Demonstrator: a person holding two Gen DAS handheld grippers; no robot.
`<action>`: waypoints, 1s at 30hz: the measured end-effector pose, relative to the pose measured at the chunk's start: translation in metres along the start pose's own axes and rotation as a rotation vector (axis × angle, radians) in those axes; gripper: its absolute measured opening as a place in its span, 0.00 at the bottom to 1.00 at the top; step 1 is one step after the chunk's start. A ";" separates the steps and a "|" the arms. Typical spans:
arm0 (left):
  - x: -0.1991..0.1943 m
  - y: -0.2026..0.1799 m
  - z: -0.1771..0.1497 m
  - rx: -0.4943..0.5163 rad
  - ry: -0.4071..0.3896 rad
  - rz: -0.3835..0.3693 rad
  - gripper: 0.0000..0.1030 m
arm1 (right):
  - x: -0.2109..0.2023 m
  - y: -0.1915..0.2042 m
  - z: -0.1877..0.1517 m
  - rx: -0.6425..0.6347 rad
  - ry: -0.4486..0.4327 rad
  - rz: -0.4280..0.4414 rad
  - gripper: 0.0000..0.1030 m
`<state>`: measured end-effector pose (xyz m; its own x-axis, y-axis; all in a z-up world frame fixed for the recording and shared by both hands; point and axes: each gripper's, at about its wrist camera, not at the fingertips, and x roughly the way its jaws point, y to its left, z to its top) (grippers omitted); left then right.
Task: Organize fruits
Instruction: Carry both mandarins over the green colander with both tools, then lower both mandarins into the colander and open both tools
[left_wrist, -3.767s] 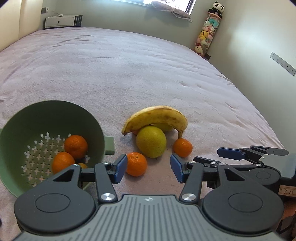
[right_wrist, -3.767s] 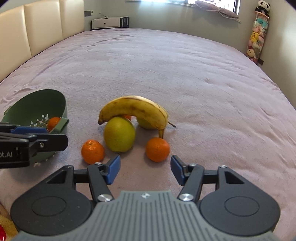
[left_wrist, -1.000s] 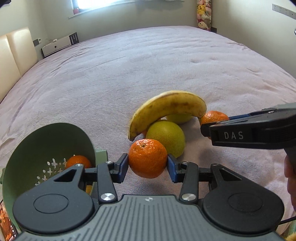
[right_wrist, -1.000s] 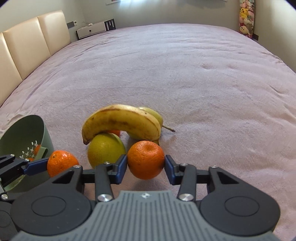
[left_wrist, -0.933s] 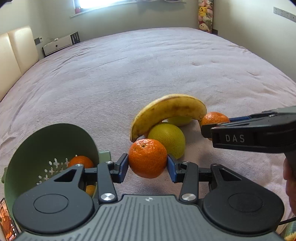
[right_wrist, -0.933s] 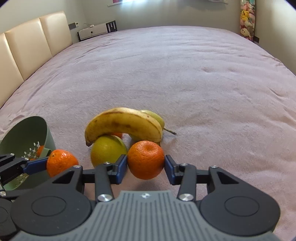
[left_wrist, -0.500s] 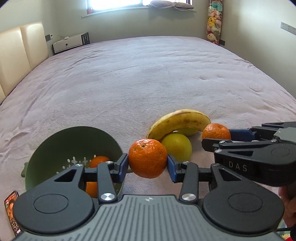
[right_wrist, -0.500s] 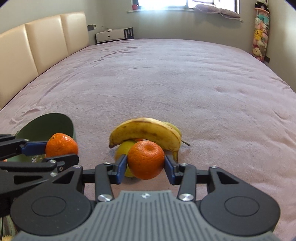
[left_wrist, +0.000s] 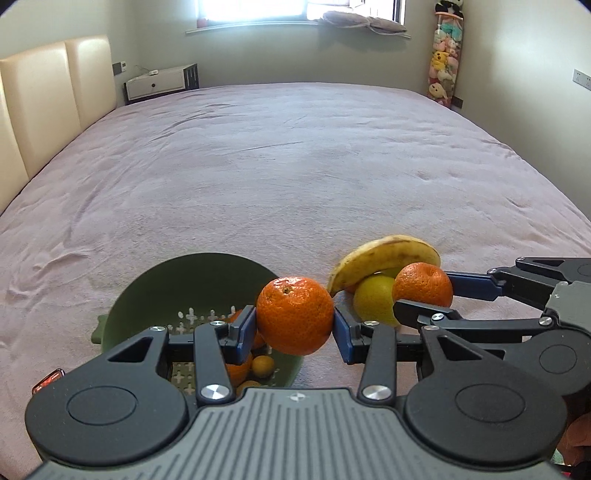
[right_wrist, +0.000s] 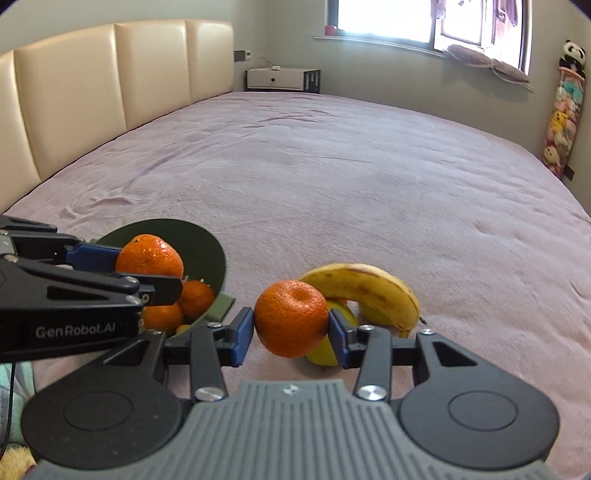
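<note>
Left tool (left_wrist: 295, 326) pinches an orange (left_wrist: 294, 320) above the colander (left_wrist: 155, 291); right tool (right_wrist: 291, 334) pinches another orange (right_wrist: 291, 323).

Left gripper (left_wrist: 295, 334): black linkage arms, blue pads, silver screws, grey ribbed body, white "GenRobot.AI" lettering on side | Right gripper (right_wrist: 291, 334): same black, blue and grey build, round black hubs, small cross mark.

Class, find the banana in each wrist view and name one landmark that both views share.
Left wrist: banana, right of centre, arched over the yellow-green fruit.
Right wrist: banana, right of centre, behind the held orange.
Shared landmark: green colander, left of the banana in both.
</note>
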<state>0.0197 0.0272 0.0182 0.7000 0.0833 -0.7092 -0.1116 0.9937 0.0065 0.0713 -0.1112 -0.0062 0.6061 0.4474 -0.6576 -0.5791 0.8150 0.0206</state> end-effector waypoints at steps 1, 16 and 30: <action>-0.001 0.003 0.000 -0.005 0.001 0.004 0.48 | 0.000 0.003 0.001 -0.008 -0.002 0.003 0.40; 0.007 0.070 0.000 -0.179 0.071 0.079 0.48 | 0.017 0.052 0.025 -0.193 -0.017 0.121 0.40; 0.033 0.093 -0.002 -0.215 0.135 0.154 0.48 | 0.073 0.087 0.042 -0.378 0.050 0.197 0.40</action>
<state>0.0307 0.1218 -0.0058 0.5649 0.2067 -0.7989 -0.3659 0.9305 -0.0180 0.0883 0.0078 -0.0211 0.4417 0.5549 -0.7049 -0.8462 0.5188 -0.1218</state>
